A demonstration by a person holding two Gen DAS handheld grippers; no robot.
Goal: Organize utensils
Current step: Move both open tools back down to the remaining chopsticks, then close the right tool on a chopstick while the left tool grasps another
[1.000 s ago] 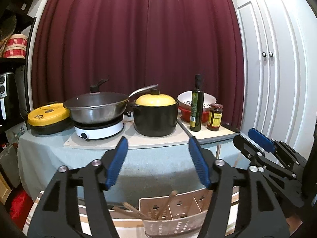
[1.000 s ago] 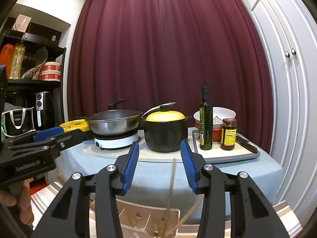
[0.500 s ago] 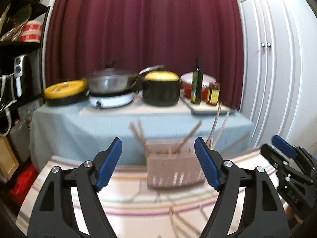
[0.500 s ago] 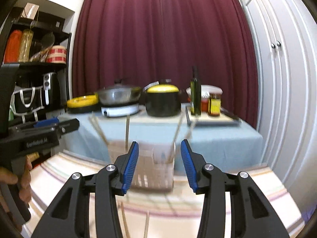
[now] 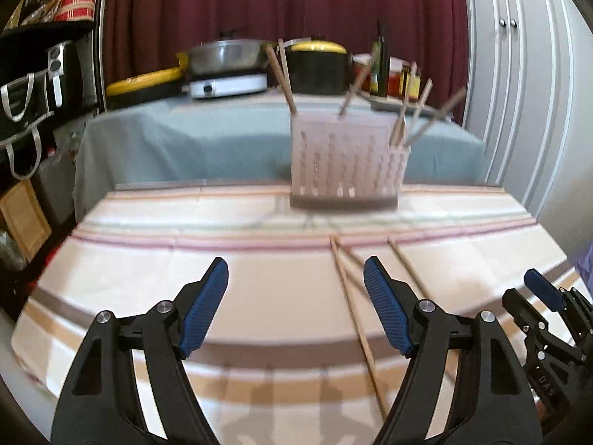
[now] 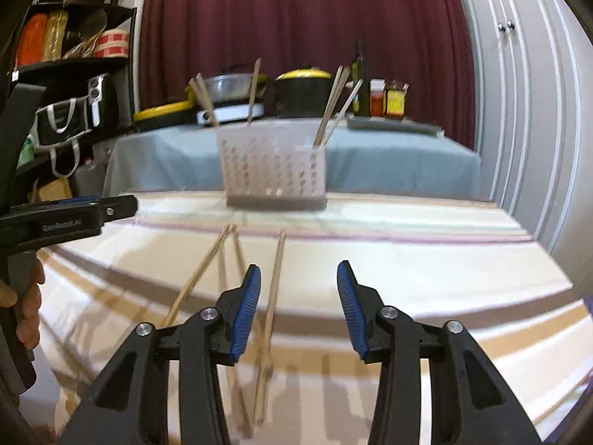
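A: Left gripper [image 5: 295,306] is spread wide with nothing between the jaws, hovering low over the cloth [image 5: 148,282]. Why that pose?

B: Likely staging for a pick. Loose chopsticks [image 5: 350,300] lie at its 1 o'clock, the nearest running just inside the right jaw. The open span suits a thin stick lying flat.

A: Where's the holder?

B: The holder [image 5: 343,165] is at 12 o'clock, at the far edge of the cloth, upright. Several sticks already stand in it, leaning outward. Which compartments they sit in I can't tell, because of motion blur.

A: Right gripper?

B: The right gripper [image 6: 298,309] is also parted and empty, though narrower than the left. One stick [image 6: 272,296] lies just inside its left jaw and the others fan out at 10 to 11 o'clock. In its view the holder [image 6: 272,170] is at 12 o'clock.

A: Room to move?

B: The cloth is bare between grippers and holder, so the lane is clear. The sticks cross near their far tips, so lifting one may drag another. The left tool body [image 6: 66,218] sits at 9 o'clock in the right view, well apart. The cloth's near edge is close under both grippers, and sticks overhanging it could roll off.
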